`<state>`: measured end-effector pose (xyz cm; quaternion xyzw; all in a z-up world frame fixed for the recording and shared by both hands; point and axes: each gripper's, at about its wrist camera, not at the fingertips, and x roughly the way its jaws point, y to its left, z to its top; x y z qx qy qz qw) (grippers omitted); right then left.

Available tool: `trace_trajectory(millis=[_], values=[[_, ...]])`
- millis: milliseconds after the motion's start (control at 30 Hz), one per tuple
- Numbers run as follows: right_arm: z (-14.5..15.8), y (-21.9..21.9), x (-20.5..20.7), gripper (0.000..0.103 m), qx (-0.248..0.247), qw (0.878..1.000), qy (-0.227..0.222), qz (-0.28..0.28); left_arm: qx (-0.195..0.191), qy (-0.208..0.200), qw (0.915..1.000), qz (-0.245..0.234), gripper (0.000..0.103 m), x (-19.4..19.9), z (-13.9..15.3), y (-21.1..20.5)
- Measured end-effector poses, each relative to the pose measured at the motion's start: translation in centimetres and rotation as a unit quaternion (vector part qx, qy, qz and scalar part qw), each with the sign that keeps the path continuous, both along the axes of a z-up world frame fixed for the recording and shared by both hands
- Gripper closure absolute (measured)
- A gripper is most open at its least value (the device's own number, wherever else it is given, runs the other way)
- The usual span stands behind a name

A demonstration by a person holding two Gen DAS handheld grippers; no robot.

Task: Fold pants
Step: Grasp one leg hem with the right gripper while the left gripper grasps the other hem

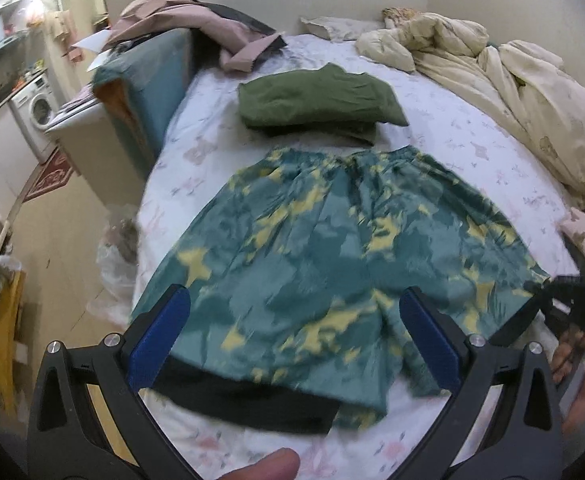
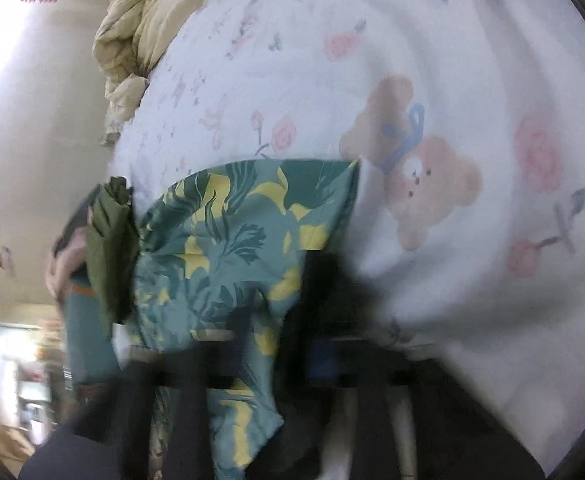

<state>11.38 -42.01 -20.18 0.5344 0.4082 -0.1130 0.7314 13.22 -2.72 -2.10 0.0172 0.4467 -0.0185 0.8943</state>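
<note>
Bed [image 1: 452, 120] with white bear-and-flower print sheet carries everything. Cream duvet [image 1: 512, 80] bunched along the far right side. Teal and yellow patterned shorts [image 1: 332, 248] lie spread flat mid-bed, waistband at the far end, a black piece [image 1: 252, 404] under the near hem. Folded olive-green garment [image 1: 320, 100] sits just beyond the waistband, apart from it. Left gripper [image 1: 296, 344] hovers over the near hem, blue fingers [image 1: 160, 340] wide apart, nothing between them. Right gripper [image 2: 260, 344] at the shorts' right leg corner: own view blurred, fingers read as together, fabric bunched at them, apparently pinched. Right hand [image 1: 584, 380] visible behind it.
</note>
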Motion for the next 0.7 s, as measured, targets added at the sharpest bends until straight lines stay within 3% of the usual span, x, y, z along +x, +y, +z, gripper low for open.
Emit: trace_trajectory(millis=[133,333,400,533,700], values=[[2.7,0.3,-0.1,0.101,-0.038,0.999,-0.015,0.018,0.009,0.016,0.9994,-0.030,0.000,3.9,-0.3,-2.1],[7.2,1.8,0.3,0.101,-0.077,0.993,-0.048,0.080,0.013,0.093,0.9931,-0.070,0.000,12.3,-2.9,-6.7],[7.7,2.3,0.3,0.101,-0.077,0.991,-0.055,0.093,0.002,0.133,0.9867,-0.093,0.000,16.0,-4.2,-9.3],[7.3,3.7,0.9,0.101,-0.047,0.990,-0.057,0.121,-0.045,0.234,0.9640,-0.118,0.003,21.4,-7.3,-14.0],[7.3,5.3,1.3,0.101,-0.047,0.987,-0.059,0.145,-0.046,0.250,0.9618,-0.101,0.004,26.8,-9.3,-20.3]])
